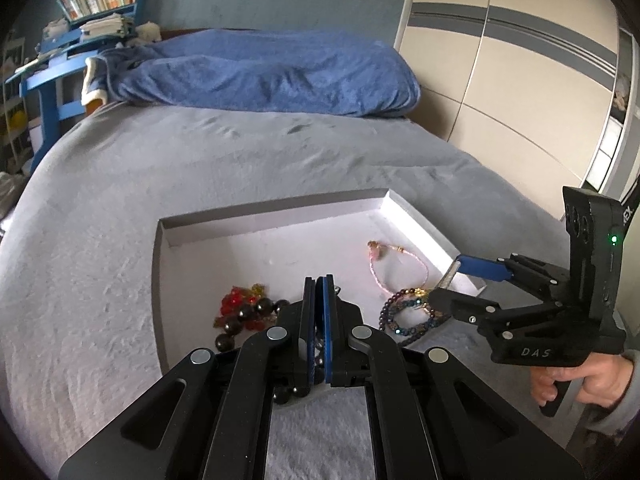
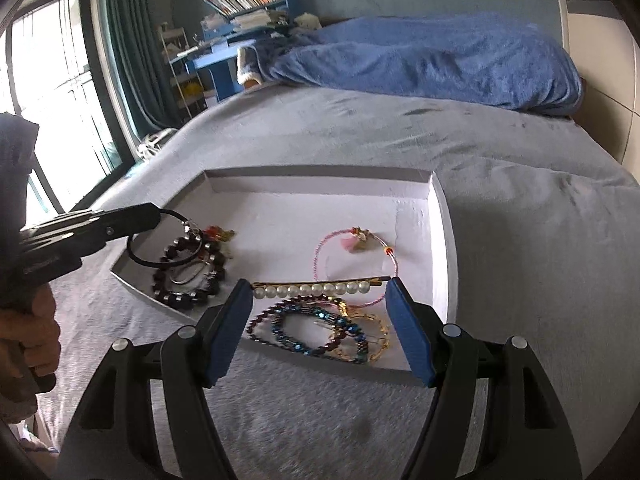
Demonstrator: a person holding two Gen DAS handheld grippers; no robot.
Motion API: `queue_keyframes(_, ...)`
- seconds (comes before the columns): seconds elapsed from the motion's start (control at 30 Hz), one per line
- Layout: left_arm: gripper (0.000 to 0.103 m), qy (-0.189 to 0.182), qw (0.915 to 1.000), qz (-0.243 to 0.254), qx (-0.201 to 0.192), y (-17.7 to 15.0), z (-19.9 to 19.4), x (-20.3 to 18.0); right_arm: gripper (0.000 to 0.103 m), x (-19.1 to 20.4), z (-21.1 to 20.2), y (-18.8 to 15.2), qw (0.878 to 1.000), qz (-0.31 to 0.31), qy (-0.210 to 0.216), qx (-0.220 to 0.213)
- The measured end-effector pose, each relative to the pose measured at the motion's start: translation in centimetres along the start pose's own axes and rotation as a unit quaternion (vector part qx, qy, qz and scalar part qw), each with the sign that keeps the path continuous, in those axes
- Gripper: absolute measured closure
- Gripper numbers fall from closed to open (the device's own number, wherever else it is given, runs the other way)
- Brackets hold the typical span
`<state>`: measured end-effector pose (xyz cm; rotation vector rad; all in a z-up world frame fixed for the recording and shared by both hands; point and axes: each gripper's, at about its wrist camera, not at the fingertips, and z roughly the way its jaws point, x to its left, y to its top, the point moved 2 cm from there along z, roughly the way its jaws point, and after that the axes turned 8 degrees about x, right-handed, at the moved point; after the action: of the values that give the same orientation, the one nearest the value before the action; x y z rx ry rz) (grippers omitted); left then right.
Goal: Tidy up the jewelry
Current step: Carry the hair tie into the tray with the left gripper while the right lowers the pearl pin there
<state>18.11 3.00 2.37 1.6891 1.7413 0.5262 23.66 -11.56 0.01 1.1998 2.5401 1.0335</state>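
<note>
A white shallow tray [image 1: 276, 208] [image 2: 320, 174] lies on the grey bed. My left gripper [image 1: 319, 280] [image 2: 156, 214] is shut on a black cord ring [image 2: 130, 246] with small charms, which hangs over a dark bead bracelet [image 1: 240, 312] [image 2: 188, 276] at the tray's left end. My right gripper [image 2: 320, 290] [image 1: 447, 277] holds a pearl hair pin [image 2: 308, 290] lengthwise between its blue pads, just above the tray's near right part. Under it lie blue and purple bead bracelets [image 2: 312, 328] [image 1: 404, 312]. A pink thread bracelet [image 2: 356, 240] [image 1: 400, 272] lies farther back.
A blue blanket [image 1: 264, 72] [image 2: 432, 64] is heaped at the bed's far end. A blue desk with books [image 1: 72, 40] [image 2: 240, 12] stands behind it. A wardrobe [image 1: 512, 64] is on the right and a window [image 2: 52, 92] on the left. A hand [image 1: 592, 380] [image 2: 28, 340] grips each handle.
</note>
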Motion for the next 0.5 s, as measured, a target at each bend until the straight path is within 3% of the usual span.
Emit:
queue_keyframes(0.27, 0.099, 0.011, 0.9997, -0.008, 0.022, 0.3, 2.5, 0.2, 0.035, -0.3, 2.1, 0.6, 0.999, -0.005, -0.033, 0.027)
queue_keyframes(0.5, 0.099, 0.041, 0.9981, -0.011, 0.044, -0.5, 3.9, 0.8, 0.034, 0.1, 2.8, 0.8, 0.998, -0.019, -0.043, 0.034)
